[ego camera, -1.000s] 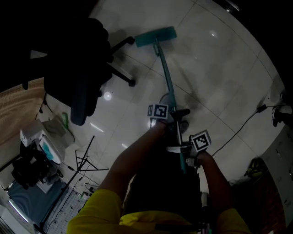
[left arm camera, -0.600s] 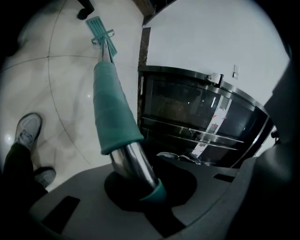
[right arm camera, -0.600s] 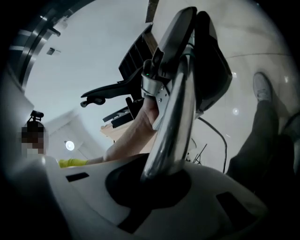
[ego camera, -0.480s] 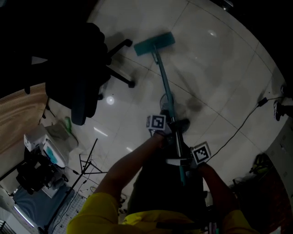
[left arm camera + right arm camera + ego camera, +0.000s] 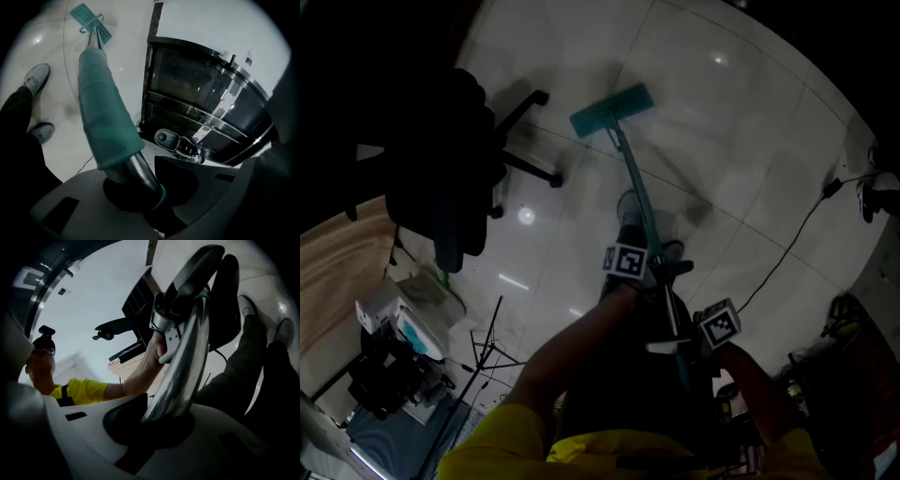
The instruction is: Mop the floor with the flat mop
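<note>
Pale tiled floor (image 5: 750,141) fills the dim head view. At centre the left gripper (image 5: 649,272) is clamped on the mop (image 5: 636,192) handle, its jaws tight on metal just below the teal sleeve (image 5: 105,117). Lower and to the right, the right gripper (image 5: 682,345) is closed round the bare shaft (image 5: 185,362). From there the handle runs up the frame to the teal head (image 5: 612,110), which lies flat on the floor in the upper middle. A shoe (image 5: 625,220) stands just beside the handle. A black chair (image 5: 441,178) sits at upper left, and a cable (image 5: 797,239) trails at right.
</note>
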Available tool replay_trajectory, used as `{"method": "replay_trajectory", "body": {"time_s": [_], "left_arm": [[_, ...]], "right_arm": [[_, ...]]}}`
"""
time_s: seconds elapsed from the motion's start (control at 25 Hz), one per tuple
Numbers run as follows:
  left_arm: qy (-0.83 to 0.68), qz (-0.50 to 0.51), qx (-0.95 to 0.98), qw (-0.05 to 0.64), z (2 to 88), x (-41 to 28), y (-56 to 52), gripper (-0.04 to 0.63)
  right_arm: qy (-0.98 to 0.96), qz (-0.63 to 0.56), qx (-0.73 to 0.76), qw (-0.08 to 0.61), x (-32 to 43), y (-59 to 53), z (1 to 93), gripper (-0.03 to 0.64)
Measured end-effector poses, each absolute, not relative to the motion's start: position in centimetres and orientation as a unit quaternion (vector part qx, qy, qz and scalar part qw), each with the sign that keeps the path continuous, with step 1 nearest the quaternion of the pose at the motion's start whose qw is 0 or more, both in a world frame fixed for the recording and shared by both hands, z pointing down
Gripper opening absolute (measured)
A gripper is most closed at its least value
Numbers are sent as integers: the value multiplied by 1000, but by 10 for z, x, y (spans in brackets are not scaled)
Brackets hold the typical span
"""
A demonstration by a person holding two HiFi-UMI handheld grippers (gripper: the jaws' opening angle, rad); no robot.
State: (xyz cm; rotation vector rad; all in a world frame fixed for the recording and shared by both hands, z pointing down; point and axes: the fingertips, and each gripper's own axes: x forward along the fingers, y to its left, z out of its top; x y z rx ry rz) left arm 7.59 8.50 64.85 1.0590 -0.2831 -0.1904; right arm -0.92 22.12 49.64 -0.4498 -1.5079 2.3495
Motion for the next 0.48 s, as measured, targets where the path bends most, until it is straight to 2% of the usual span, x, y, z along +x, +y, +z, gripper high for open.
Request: {"method": "replay_trajectory", "body": {"time_s": [0.16, 0.32, 0.48], "left_arm": [[-177, -82, 518, 833, 687, 51, 36, 71], [-201, -78, 551, 806, 721, 38, 10, 58], [-183, -48, 550, 813, 704, 54, 46, 44]], "right_arm": [[-540, 816, -159, 132, -25, 181, 536, 34], [-538, 811, -149, 174, -29, 175, 580, 7], [-491, 852, -139, 119, -25, 200, 543, 5]]}}
